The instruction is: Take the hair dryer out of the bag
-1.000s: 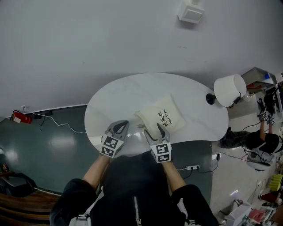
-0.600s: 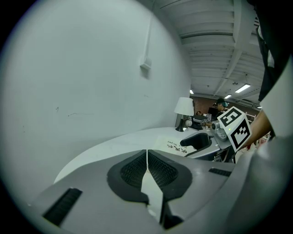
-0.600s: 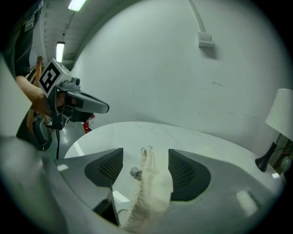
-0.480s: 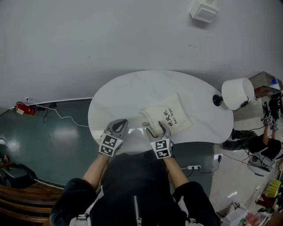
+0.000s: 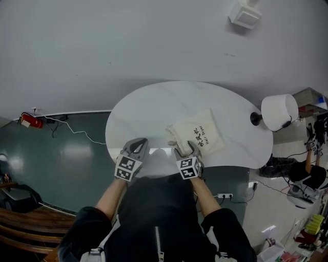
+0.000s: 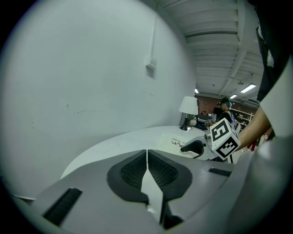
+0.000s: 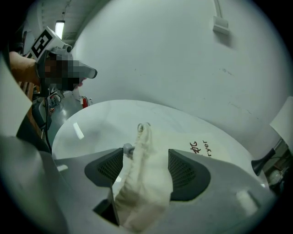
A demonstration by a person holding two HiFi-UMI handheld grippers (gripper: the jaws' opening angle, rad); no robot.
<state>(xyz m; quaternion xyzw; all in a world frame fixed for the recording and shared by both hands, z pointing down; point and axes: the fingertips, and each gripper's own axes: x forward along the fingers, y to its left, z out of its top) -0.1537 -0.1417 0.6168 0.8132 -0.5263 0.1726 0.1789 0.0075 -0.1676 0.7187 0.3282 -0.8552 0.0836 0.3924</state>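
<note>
Got the left grey gripper [image 6: 147,157] pinched shut on nothing over the round white table [image 5: 148,112], right grey gripper [image 7: 145,160] spread wide around the bunched neck of the cream cloth drawstring bag [image 5: 202,135].

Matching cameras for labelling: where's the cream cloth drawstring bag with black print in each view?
Head view: the cream cloth drawstring bag lies right of centre on the white oval table, at the right gripper.
Left gripper view: bag is small, right of centre.
Right gripper view: bag is centre foreground, its neck between the jaws.
Shared landmark: white wall box.
</note>
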